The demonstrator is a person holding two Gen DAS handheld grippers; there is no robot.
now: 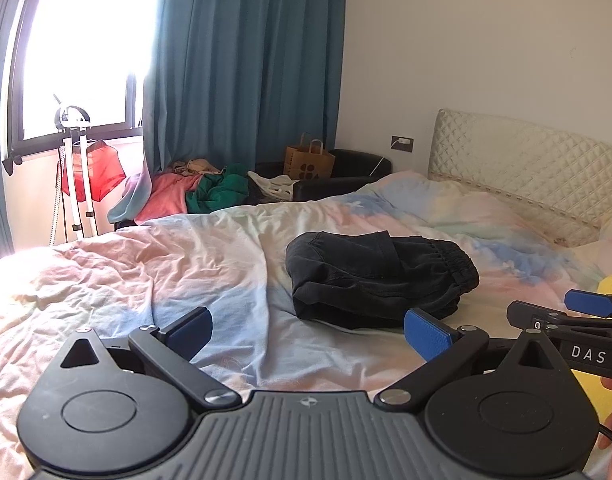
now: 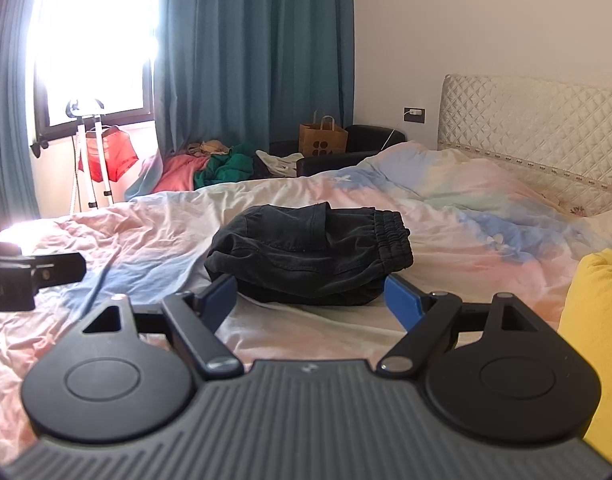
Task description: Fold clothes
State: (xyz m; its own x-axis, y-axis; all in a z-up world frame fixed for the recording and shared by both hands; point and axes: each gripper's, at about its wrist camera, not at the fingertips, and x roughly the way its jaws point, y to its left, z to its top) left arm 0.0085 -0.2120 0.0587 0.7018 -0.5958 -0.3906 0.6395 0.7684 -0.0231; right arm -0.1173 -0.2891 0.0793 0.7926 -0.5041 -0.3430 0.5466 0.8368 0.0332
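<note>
A black pair of trousers [image 1: 380,276], folded into a compact bundle with the elastic waistband to the right, lies on the pastel bed cover [image 1: 166,264]. My left gripper [image 1: 308,334] is open and empty, hovering above the cover just short of the bundle. The bundle also shows in the right wrist view [image 2: 312,252]. My right gripper [image 2: 312,300] is open and empty, its fingers straddling the near edge of the bundle without gripping it. The right gripper shows at the right edge of the left wrist view [image 1: 578,316].
A yellow garment [image 2: 594,320] lies on the bed at the right. A quilted headboard [image 2: 538,120] stands behind. A pile of clothes [image 2: 214,168], a paper bag [image 2: 322,140] and a stand with a red garment [image 2: 106,152] sit beyond the bed by the teal curtain.
</note>
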